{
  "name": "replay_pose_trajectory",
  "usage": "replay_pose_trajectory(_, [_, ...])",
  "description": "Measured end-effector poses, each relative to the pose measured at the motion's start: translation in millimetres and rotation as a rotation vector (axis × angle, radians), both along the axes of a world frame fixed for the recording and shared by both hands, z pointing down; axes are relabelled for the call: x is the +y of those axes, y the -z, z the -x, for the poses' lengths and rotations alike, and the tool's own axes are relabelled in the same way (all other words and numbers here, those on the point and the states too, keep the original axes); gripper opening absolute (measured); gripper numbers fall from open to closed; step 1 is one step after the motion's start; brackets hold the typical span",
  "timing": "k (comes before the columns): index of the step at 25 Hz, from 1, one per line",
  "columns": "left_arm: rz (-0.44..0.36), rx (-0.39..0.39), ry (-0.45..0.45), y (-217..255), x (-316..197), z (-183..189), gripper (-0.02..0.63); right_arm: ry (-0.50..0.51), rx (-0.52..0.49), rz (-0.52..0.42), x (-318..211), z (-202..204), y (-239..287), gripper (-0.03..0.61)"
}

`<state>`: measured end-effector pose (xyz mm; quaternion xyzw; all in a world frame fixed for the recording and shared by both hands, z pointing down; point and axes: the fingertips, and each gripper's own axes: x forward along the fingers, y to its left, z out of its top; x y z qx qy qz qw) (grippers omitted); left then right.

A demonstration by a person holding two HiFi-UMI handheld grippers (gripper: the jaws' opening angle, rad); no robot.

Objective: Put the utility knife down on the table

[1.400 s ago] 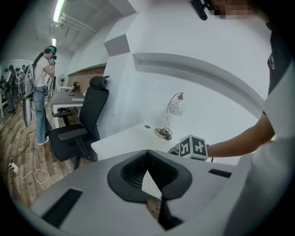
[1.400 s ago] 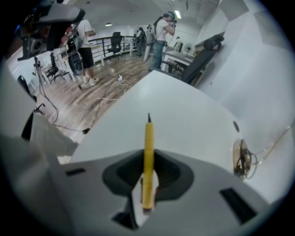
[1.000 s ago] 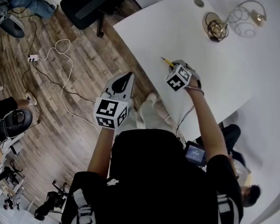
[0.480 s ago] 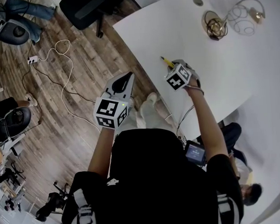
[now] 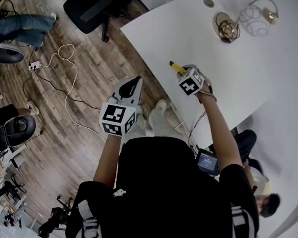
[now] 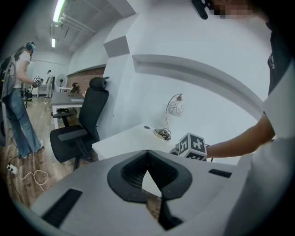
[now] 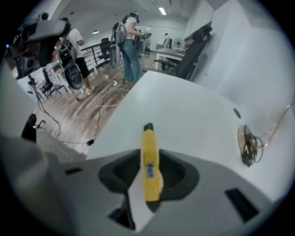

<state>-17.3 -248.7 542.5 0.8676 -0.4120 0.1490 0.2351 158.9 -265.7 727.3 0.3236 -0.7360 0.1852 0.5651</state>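
Office with a brown wood-plank floor (image 5: 65, 140) and a loose white cable (image 5: 67, 70) running over it. A black office chair (image 5: 96, 9) stands by the corner of a large white table (image 5: 246, 81). Far side of the table: a desk lamp with a wire-globe shade (image 5: 255, 16) beside its gold coiled base (image 5: 227, 30), well apart from the grippers.

The right gripper (image 5: 184, 71) is over the table near its edge, pointing steeply down. Its jaws have just been opening and stand wide. The yellow plastic utility knife (image 7: 150, 168) is between them, with a gap to the black pads on either side, so no grip. The knife lies lengthwise along the jaw line on the white top, its black tip pointing away from the gripper. In the head view its yellow end (image 5: 176, 66) sticks out past the marker cube.

The left gripper (image 5: 133, 83) is off the table, over the floor. Its jaw tips are together with nothing between them.
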Motion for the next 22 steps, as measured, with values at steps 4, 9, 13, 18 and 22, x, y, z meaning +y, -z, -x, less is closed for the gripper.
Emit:
replay_pose_trajectory(4, [-0.014,-0.003,-0.009,5.6,0.8,3.0,0.02,-0.021,-0.01,-0.013,0.6,1.7,9.6,0.144])
replay_pose_trajectory(9, [-0.036,0.0,-0.031,18.2,2.0,6.5,0.02,-0.071,-0.049,-0.042,0.4,6.9,29.1,0.123])
replay_pose_trajectory(13, [-0.052,-0.004,-0.04,26.8,1.9,10.7,0.02,-0.139,-0.123,-0.072,-1.4,12.7,47.0,0.083])
replay_pose_trajectory(18, [-0.085,-0.021,-0.062,35.8,1.1,13.5,0.02,-0.181,-0.176,-0.136,-3.8,21.2,73.9,0.055])
replay_pose_trajectory(22, [-0.119,-0.021,-0.078,50.2,1.9,14.5,0.02,-0.223,-0.214,-0.204,-3.1,24.2,105.6,0.044])
